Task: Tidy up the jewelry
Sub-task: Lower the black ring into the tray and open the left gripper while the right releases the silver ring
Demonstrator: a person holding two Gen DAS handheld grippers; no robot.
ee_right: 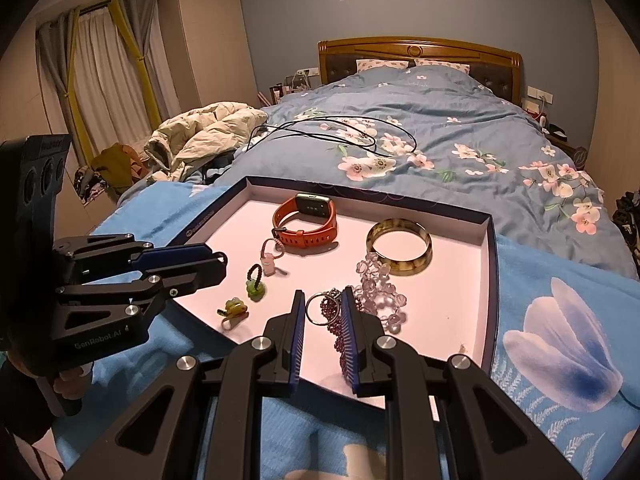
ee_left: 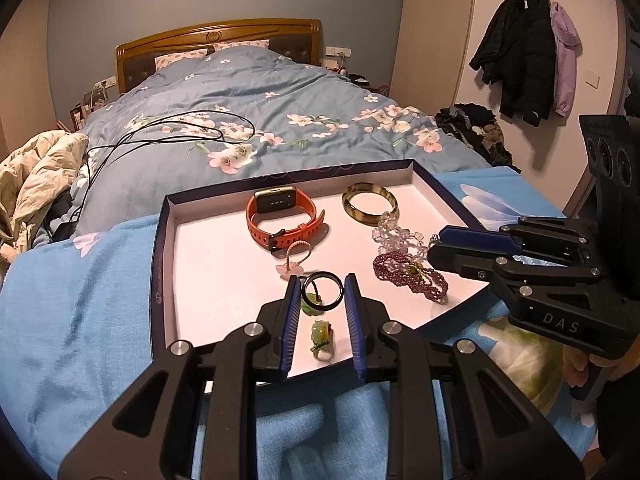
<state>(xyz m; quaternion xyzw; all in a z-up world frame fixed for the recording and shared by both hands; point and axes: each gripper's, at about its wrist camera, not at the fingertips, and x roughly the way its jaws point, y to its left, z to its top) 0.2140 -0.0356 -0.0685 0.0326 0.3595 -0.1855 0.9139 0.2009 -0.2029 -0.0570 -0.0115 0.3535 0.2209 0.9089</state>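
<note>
A shallow dark-rimmed tray (ee_left: 162,248) with a pale floor lies on blue bedding and holds jewelry. My left gripper (ee_left: 322,286) is shut on a black ring (ee_left: 322,291), held between the tips above a green charm (ee_left: 310,306). A green-yellow ring (ee_left: 322,334) lies between my left fingers. My right gripper (ee_right: 322,300) is shut on a silver key ring (ee_right: 320,309), which joins the purple bead bracelet (ee_right: 340,330). An orange watch (ee_left: 280,216), an amber bangle (ee_right: 399,251), a clear bead bracelet (ee_right: 380,294) and a pink charm (ee_right: 269,262) lie further back.
The tray sits at the foot of a bed with a floral blue duvet (ee_left: 248,96). A black cable (ee_left: 168,132) lies on the duvet. A cream jacket (ee_right: 200,132) is heaped at the bed's left side. Coats (ee_left: 528,48) hang on the right wall.
</note>
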